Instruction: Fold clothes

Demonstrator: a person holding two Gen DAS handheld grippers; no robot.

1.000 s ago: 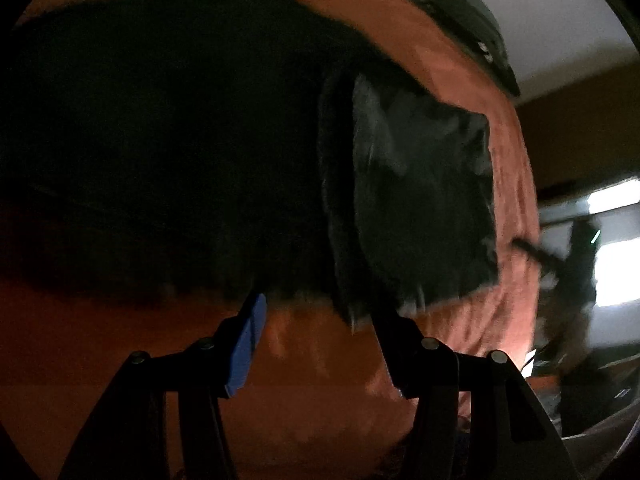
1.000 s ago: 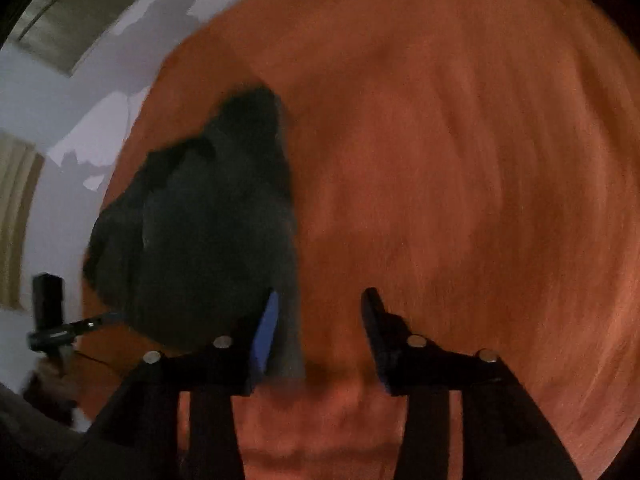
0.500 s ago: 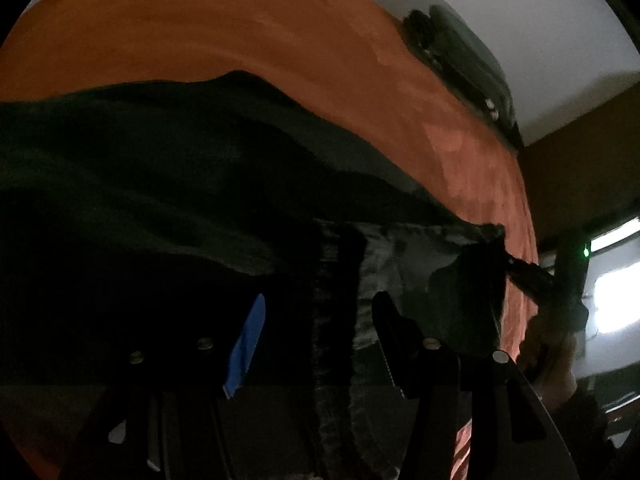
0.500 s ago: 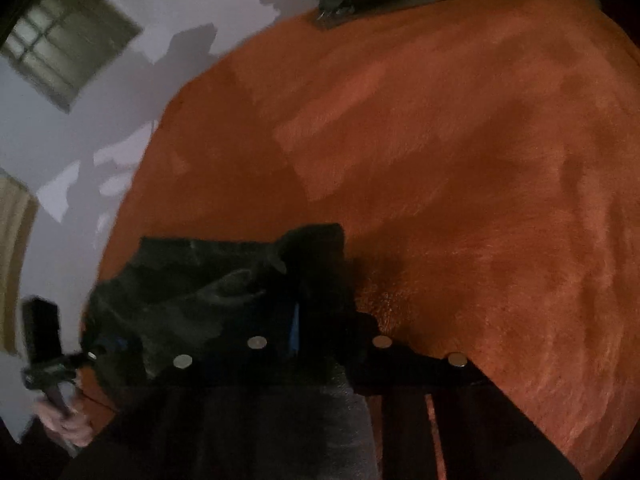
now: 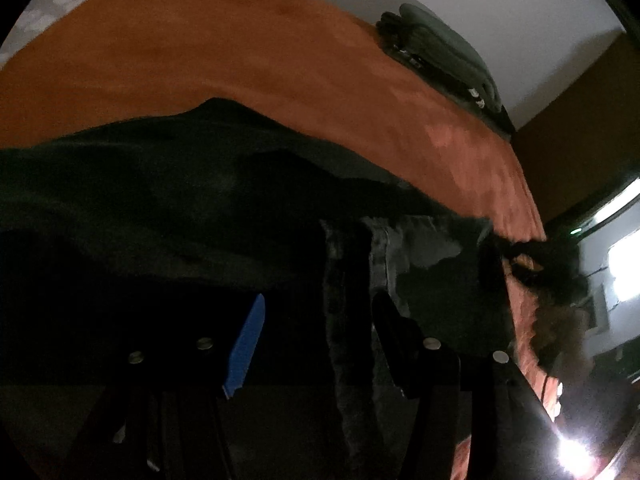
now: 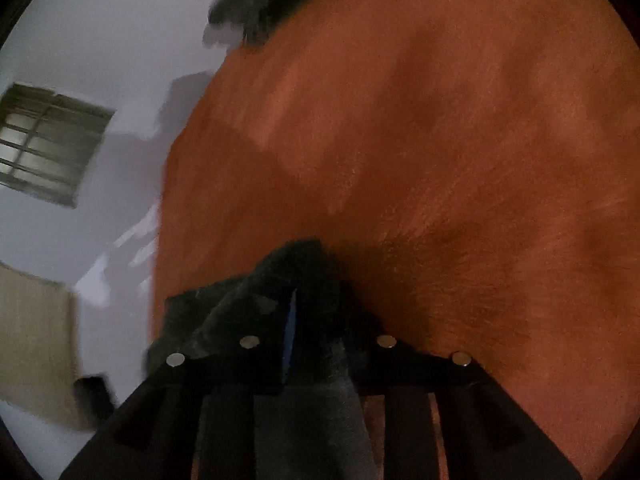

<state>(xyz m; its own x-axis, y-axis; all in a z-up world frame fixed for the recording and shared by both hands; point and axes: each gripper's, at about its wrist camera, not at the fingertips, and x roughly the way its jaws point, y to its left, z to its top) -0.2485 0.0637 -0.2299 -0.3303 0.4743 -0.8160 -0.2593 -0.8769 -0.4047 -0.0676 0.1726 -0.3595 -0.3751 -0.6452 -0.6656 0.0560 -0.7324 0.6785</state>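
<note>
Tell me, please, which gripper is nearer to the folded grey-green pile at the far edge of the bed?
Cannot tell. The pile lies across the orange bedspread from both the left gripper and right gripper.

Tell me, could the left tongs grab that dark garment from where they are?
Probably yes. The left tongs stand open with a seam of the dark garment running up between their fingers, nothing else in between. Whether it sits deep enough to pinch is unclear.

Both wrist views sit low and close over the orange bedcover (image 5: 240,52), looking forward along their fingers. They share the dark garment (image 5: 160,184) and, seemingly, the far folded pile (image 5: 444,48).
</note>
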